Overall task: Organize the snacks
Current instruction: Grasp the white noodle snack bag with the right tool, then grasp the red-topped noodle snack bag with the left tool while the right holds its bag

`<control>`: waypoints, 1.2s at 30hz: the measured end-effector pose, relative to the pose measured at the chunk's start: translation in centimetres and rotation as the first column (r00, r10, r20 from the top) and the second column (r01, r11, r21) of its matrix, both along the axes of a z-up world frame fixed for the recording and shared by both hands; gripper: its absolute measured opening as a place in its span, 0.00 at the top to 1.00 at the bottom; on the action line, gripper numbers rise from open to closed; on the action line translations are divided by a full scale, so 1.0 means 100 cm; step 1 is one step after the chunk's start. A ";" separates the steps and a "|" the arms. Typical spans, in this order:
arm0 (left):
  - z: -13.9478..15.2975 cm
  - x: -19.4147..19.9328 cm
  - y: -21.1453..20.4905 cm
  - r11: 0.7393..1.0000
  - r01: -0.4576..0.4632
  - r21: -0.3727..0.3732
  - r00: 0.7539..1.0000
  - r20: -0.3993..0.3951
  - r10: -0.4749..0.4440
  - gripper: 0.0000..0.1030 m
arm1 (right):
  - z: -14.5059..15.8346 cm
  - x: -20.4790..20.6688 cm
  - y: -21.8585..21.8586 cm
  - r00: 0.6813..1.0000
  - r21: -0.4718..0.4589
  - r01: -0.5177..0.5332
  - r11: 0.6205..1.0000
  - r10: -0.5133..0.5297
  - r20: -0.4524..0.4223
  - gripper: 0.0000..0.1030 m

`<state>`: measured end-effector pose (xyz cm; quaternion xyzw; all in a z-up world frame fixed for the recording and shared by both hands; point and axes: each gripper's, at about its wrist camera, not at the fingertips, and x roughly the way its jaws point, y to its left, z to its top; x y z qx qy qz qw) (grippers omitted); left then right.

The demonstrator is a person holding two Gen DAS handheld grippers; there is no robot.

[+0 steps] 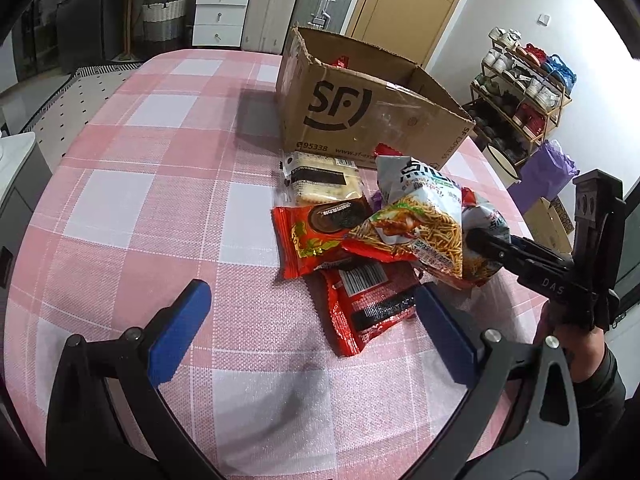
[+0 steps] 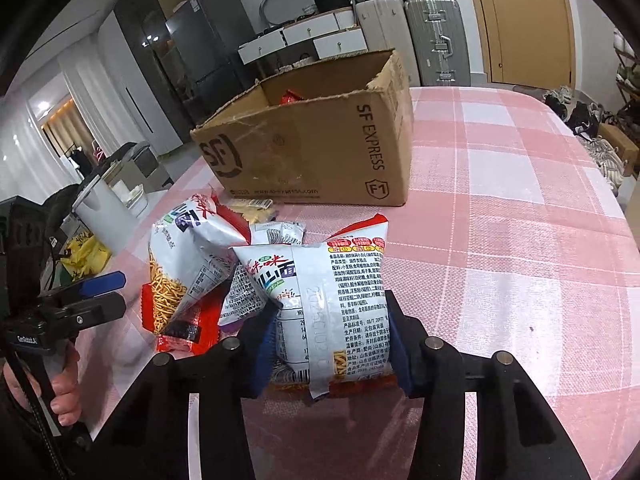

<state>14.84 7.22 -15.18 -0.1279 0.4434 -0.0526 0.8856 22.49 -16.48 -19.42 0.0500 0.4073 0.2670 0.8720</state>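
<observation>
The table [image 1: 140,208], under a pink-and-white checked cloth, carries everything. An open cardboard box [image 1: 360,120] stands at its far side, with a red packet [image 2: 290,97] showing inside. In front of the box lies a loose heap of snacks: a noodle bag [image 1: 416,216] on top, two red packets [image 1: 308,240] and [image 1: 368,308] under and nearer the left camera, and a pale cracker pack [image 1: 320,182] just before the box wall.

The right claw [image 2: 332,344] is clenched on a second white noodle bag [image 2: 340,292], its blue pads pressing both sides of the bag's lower part (the printed back faces the camera). Whether the bag is clear of the table cannot be told. The bag stands upright beside the heap, well short of the box.

The left claw [image 1: 312,332] is released, its blue fingers [image 1: 180,328] spread wide above the cloth with nothing between them; its right finger overlaps the nearest red packet in the view.
</observation>
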 end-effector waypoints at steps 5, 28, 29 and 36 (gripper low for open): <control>0.004 -0.003 -0.002 1.000 0.006 0.005 1.000 0.007 -0.006 0.01 | 0.004 -0.009 -0.005 1.000 0.011 0.009 1.000 -0.009 0.010 0.54; 0.031 0.020 -0.044 0.995 0.092 0.036 0.995 0.022 -0.093 0.01 | 0.003 -0.044 -0.036 0.999 0.093 0.041 0.995 -0.041 -0.004 0.54; 0.031 0.023 -0.046 0.995 0.096 0.030 0.995 0.013 -0.096 0.01 | 0.002 -0.043 -0.037 0.999 0.093 0.041 0.995 -0.040 -0.013 0.54; 0.025 0.044 -0.063 0.992 0.116 0.054 0.993 -0.042 -0.114 0.01 | -0.001 -0.047 -0.043 0.999 0.112 0.049 0.993 -0.047 -0.019 0.54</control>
